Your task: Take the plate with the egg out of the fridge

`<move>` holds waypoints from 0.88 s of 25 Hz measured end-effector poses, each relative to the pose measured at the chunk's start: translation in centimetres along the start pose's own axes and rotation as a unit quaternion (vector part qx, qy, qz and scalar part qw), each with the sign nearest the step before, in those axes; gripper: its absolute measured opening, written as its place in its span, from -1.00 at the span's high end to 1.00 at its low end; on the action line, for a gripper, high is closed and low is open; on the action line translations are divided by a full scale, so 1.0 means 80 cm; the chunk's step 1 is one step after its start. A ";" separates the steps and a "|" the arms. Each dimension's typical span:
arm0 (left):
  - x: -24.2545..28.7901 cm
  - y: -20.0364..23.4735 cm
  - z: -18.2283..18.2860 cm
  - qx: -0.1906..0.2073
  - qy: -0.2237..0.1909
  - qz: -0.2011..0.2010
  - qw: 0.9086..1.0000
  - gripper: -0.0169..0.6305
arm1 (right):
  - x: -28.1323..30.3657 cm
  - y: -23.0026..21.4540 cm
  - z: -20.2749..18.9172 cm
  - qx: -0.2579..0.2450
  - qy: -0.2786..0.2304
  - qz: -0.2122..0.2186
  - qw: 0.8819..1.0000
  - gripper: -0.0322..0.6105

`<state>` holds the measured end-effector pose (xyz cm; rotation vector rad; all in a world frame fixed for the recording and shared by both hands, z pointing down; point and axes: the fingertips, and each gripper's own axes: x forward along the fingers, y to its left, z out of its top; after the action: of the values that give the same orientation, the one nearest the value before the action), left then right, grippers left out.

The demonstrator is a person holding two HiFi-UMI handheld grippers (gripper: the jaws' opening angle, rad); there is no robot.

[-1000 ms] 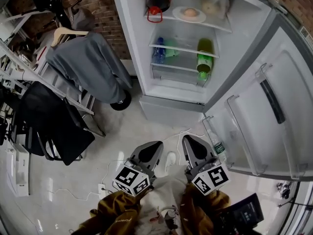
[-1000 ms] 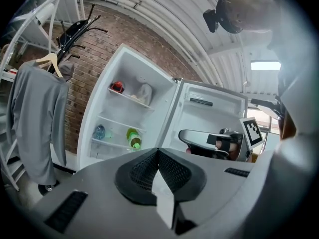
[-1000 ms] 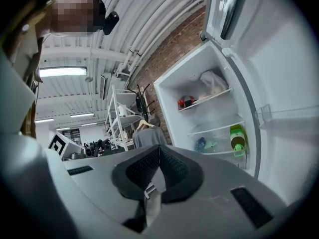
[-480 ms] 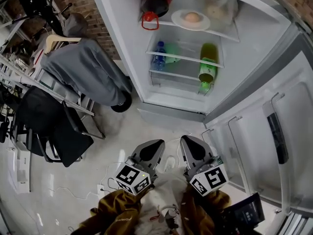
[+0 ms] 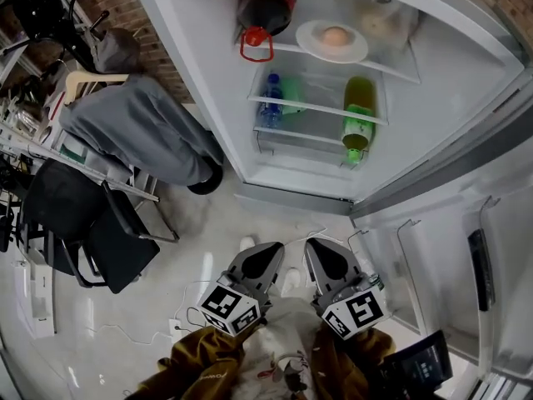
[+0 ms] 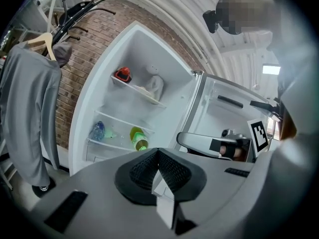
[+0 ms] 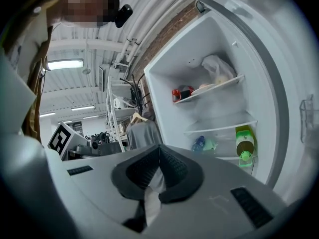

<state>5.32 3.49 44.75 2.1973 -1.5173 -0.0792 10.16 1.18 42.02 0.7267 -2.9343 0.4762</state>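
The person is walking up to the open fridge [image 5: 433, 98] with both tools held low and side by side in front of the body. Compared with a moment ago the cabinet is sitting fuller and closer in the head view, so the gap is closing. The left gripper [image 5: 260, 255] is pointing nearly level with its jaws pressed together and nothing between them. The right gripper [image 5: 325, 252], just beside it, is doing the same, closed tight and carrying nothing. The plate [image 5: 331, 42] with the egg [image 5: 336, 35] on it is waiting well ahead of and above both grippers on the top shelf [image 5: 391, 61]. It is lying a little nearer the right gripper's line, between a red-lidded pot [image 5: 265, 11] off toward the left gripper's side and a pale bag [image 5: 383, 19] toward the right. A green bottle [image 5: 359, 111] is lying on a lower shelf, also far ahead. The door [image 5: 466, 248] is standing swung wide beyond the right gripper, so nothing is blocking the way in. I'd say the reach is only beginning: the jaws will need to part and the hands to rise before the plate's rim can be taken.
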 end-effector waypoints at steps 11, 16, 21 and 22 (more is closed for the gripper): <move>0.040 0.093 0.070 0.023 0.013 -0.049 0.998 0.92 | 0.104 -0.026 0.049 -0.009 -0.025 -0.051 0.998 0.88; 0.062 0.088 0.098 0.048 0.018 -0.115 0.992 0.92 | 0.128 -0.029 0.076 -0.038 -0.034 -0.078 0.996 0.88; 0.076 0.102 0.121 0.058 0.022 -0.142 0.988 0.92 | 0.145 -0.045 0.093 -0.041 -0.041 -0.114 0.992 0.88; 0.076 0.104 0.125 0.062 0.022 -0.147 0.987 0.92 | 0.148 -0.047 0.096 -0.037 -0.044 -0.120 0.991 0.88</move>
<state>-2.62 -7.74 40.52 2.4925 -1.1927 -0.0316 1.42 -9.67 37.61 1.0999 -2.8704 0.3193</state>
